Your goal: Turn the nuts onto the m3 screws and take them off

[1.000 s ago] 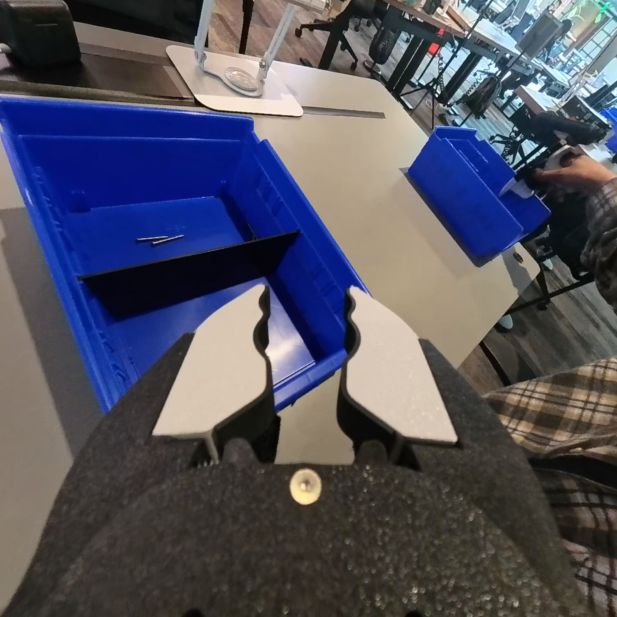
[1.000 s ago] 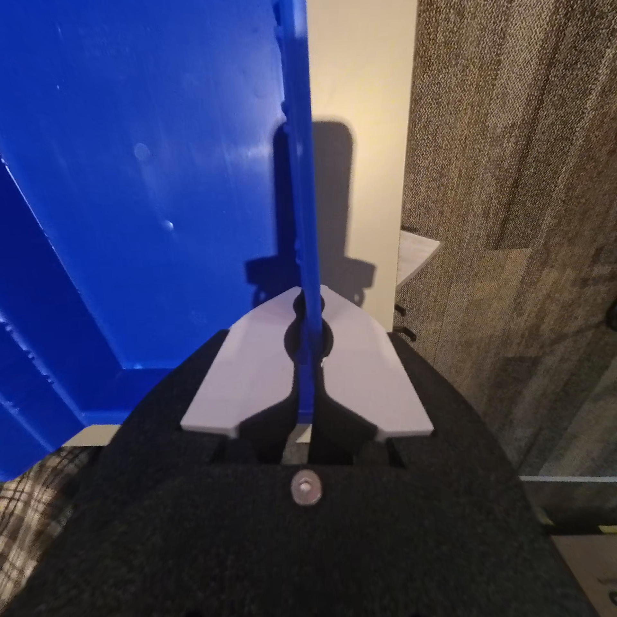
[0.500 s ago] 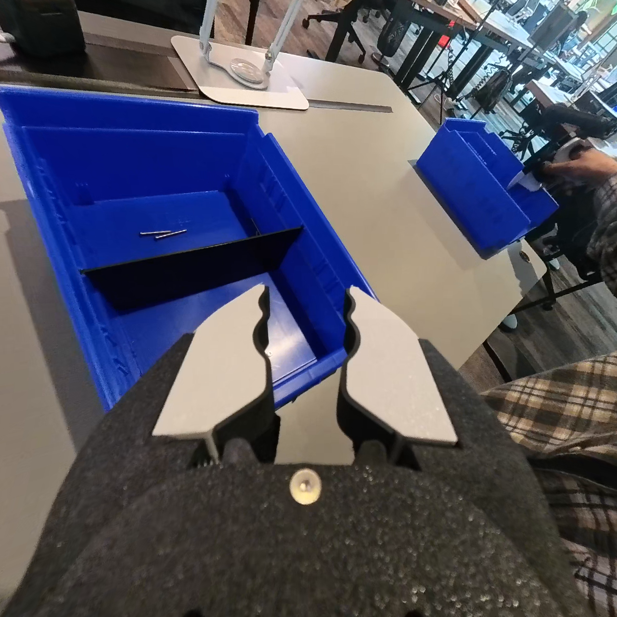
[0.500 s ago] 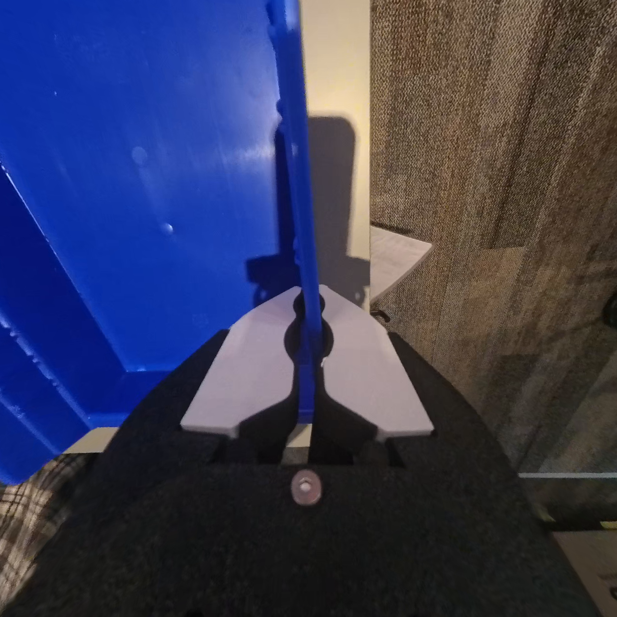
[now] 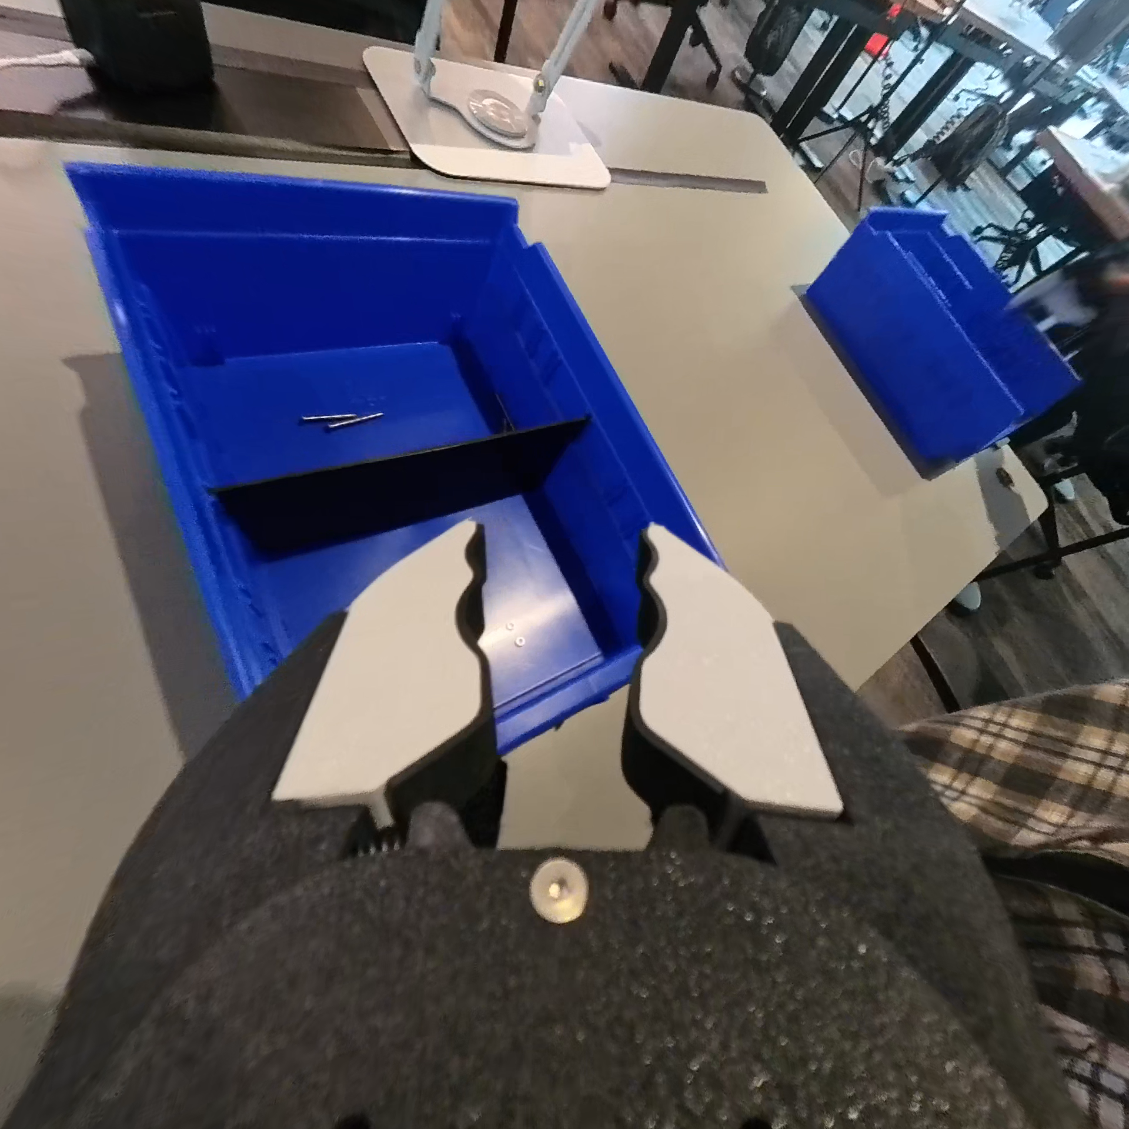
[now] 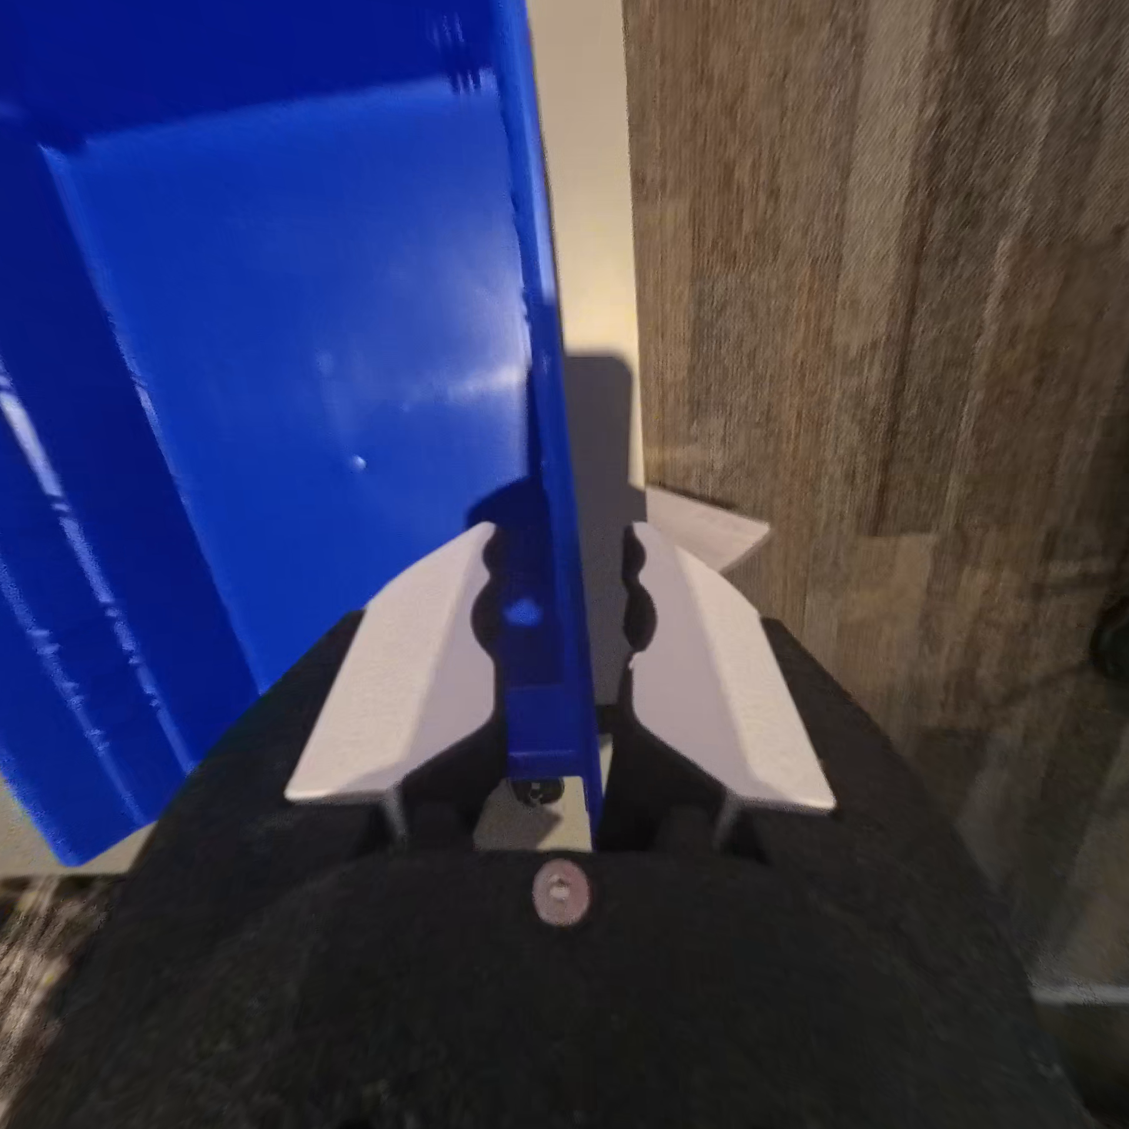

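A large blue bin [image 5: 342, 256] with a black divider [image 5: 397, 482] sits on the grey table. Two thin screws [image 5: 342, 420] lie in its far compartment. Two tiny nuts [image 5: 516, 635] lie in the near compartment. My left gripper [image 5: 559, 537] is open and empty, above the bin's near corner. A small blue bin [image 5: 935, 360] stands at the table's right edge. In the right wrist view my right gripper [image 6: 559, 537] is open, its fingers on either side of that small bin's side wall [image 6: 550, 489], apart from it.
A lamp base plate [image 5: 489, 116] stands at the table's far side, with a black box [image 5: 134, 43] at far left. The table edge [image 5: 977, 586] drops to wood floor [image 6: 886, 366] on the right. A plaid sleeve [image 5: 1026, 770] shows at right. Spacing between my two grippers at the tips: around 80 cm.
My right gripper has let go of the small bin's wall and opened. The left gripper has risen and drawn back a little, staying open.
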`<state>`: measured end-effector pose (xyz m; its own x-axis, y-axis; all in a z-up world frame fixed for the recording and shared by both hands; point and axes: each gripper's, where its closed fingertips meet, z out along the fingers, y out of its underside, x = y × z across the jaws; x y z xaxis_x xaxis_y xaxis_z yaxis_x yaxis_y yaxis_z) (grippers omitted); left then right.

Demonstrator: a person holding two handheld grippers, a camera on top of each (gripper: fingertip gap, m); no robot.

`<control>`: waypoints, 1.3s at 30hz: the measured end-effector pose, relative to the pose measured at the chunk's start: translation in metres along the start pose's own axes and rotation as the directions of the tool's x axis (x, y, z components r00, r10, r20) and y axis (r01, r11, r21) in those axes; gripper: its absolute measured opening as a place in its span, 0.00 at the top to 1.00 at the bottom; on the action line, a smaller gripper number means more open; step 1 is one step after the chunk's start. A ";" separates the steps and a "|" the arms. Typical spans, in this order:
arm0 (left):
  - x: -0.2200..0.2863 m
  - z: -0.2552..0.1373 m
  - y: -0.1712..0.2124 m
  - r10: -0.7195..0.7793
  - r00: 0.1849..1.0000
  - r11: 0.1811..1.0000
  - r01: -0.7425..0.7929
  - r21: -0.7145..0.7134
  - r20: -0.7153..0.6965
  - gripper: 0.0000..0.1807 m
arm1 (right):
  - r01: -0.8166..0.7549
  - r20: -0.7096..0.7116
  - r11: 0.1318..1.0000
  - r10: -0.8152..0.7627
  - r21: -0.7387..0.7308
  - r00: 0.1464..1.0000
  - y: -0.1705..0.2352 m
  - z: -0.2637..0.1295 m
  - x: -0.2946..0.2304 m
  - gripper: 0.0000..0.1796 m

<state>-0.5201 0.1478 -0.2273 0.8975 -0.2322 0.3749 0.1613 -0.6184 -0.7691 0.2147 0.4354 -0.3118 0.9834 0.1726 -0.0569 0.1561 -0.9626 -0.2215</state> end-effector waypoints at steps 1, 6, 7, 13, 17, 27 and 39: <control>-0.004 -0.001 -0.001 0.001 1.000 1.000 -0.001 -0.008 0.016 0.72 | 0.000 -0.014 0.998 0.001 0.068 1.000 -0.008 -0.015 -0.001 0.74; -0.033 -0.002 -0.012 0.032 0.987 0.996 -0.018 -0.085 0.157 0.64 | 0.098 -0.056 0.881 -0.081 0.463 0.995 -0.028 -0.110 -0.071 0.72; -0.038 -0.001 -0.017 0.040 0.982 0.995 -0.023 -0.094 0.183 0.63 | 0.116 -0.040 0.847 -0.112 0.518 0.993 -0.022 -0.123 -0.098 0.72; -0.083 0.006 -0.025 0.093 0.914 0.964 0.016 -0.266 0.395 0.62 | 0.202 0.065 0.746 -0.311 0.634 0.948 0.050 -0.130 -0.246 0.72; -0.106 0.019 0.001 0.088 0.900 0.907 0.105 -0.408 0.426 0.64 | 0.190 0.213 0.764 -0.394 0.616 0.894 0.090 -0.102 -0.313 0.72; -0.134 0.032 0.073 0.050 0.900 0.714 0.270 -0.645 0.432 0.97 | 0.114 0.436 0.785 -0.451 0.609 0.779 0.124 -0.068 -0.388 0.76; -0.159 0.006 0.078 -0.083 0.881 0.752 0.363 -0.551 0.467 0.98 | 0.115 0.460 0.779 -0.474 0.616 0.751 0.126 -0.061 -0.397 0.80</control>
<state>-0.6474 0.1409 -0.3500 0.9685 0.1970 0.1522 0.2205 -0.9626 -0.1572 -0.1500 0.2326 -0.2582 0.6219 0.6818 -0.3852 0.1772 -0.6016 -0.7789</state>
